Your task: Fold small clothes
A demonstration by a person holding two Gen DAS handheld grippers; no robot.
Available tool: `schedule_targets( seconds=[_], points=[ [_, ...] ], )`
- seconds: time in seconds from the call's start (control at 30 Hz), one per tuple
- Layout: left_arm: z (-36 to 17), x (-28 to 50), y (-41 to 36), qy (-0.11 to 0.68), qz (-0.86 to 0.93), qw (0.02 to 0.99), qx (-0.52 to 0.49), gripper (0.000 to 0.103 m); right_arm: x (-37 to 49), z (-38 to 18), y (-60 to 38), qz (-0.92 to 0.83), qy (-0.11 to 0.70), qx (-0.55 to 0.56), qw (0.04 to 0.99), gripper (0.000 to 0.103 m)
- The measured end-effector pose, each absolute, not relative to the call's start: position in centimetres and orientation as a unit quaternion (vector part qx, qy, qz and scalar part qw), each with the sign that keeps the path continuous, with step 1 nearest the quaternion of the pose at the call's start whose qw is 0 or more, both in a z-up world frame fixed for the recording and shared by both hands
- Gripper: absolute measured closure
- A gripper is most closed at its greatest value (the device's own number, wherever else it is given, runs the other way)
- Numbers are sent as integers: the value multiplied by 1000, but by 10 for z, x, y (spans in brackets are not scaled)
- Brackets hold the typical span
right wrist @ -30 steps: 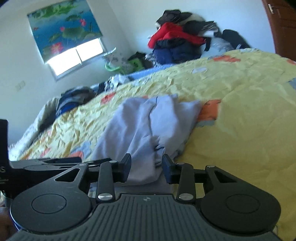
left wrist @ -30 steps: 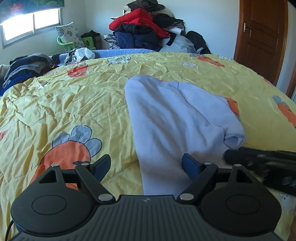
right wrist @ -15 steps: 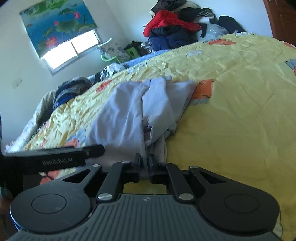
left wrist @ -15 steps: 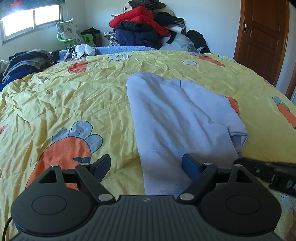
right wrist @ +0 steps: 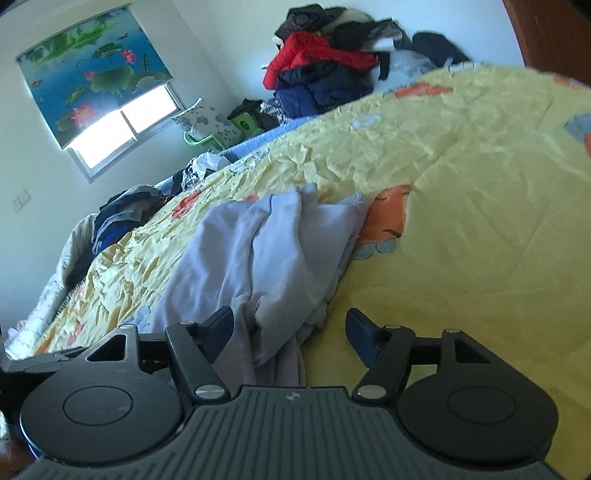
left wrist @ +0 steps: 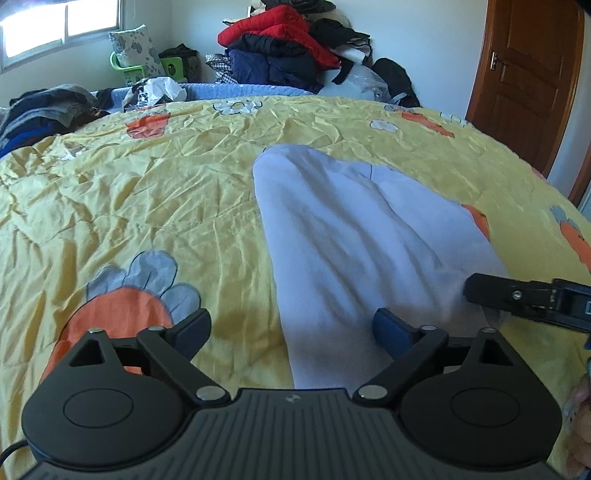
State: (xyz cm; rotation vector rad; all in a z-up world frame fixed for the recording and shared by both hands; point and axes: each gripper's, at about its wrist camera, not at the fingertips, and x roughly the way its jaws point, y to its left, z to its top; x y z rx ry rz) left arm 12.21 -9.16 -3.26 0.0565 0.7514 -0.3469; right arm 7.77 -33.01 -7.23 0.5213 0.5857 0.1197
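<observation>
A pale lilac garment [left wrist: 351, 240] lies lengthwise on the yellow quilt [left wrist: 147, 192], flat on its left side and bunched in folds on its right [right wrist: 266, 251]. My left gripper [left wrist: 290, 328] hovers low over its near left edge. The jaws are opening wide and grip nothing; the right pad is over the cloth, the left over bare quilt. My right gripper [right wrist: 290, 325] is at the garment's near right corner. Its jaws are opening too, with crumpled cloth lying loose between them and no pad pressing. One of the right gripper's fingers [left wrist: 491, 293] shows at the right of the left wrist view.
Beyond the bed's far edge is a heap of coats topped by a red jacket [left wrist: 273, 33]. Dark clothes [left wrist: 48, 107] are piled at the far left beside a green basket [left wrist: 136, 70]. A wooden door [left wrist: 528, 81] stands at the right.
Half a second ago my right gripper was pinched on the garment's near fold; it has since spread and let the cloth go. The left jaws have widened a little. Both grippers shifted slightly.
</observation>
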Motion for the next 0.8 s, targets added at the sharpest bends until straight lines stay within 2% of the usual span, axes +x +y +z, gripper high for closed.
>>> schedule_targets(
  seconds=[0.1,0.3,0.37,0.43,0.5,0.53,0.57,0.67,0.8],
  points=[
    [-34,141,-88,366,-177,914,10,6,93,-77,-333,74,287,272,916,32],
    [-42,183,-72,382,-215,894,-93,3,136,-80,-334,128,290,291,903,34],
    [-43,190,-72,380,-221,892,-109,4,149,-82,-334,140,288,302,898,42],
    [-44,193,-74,376,-219,893,-115,6,163,-86,-335,140,289,319,892,65],
    [-43,191,-79,368,-212,900,-100,35,172,-91,-338,135,290,333,887,73],
    [-43,190,-81,366,-215,900,-94,56,173,-93,-338,136,288,340,885,75],
    [-43,189,-81,365,-221,899,-103,67,172,-94,-338,136,285,341,885,76],
    [-41,185,-81,348,-215,906,-107,83,167,-93,-333,136,276,330,892,79],
    [-32,175,-72,327,-211,913,-123,87,164,-81,-327,150,264,341,890,80]
  ],
)
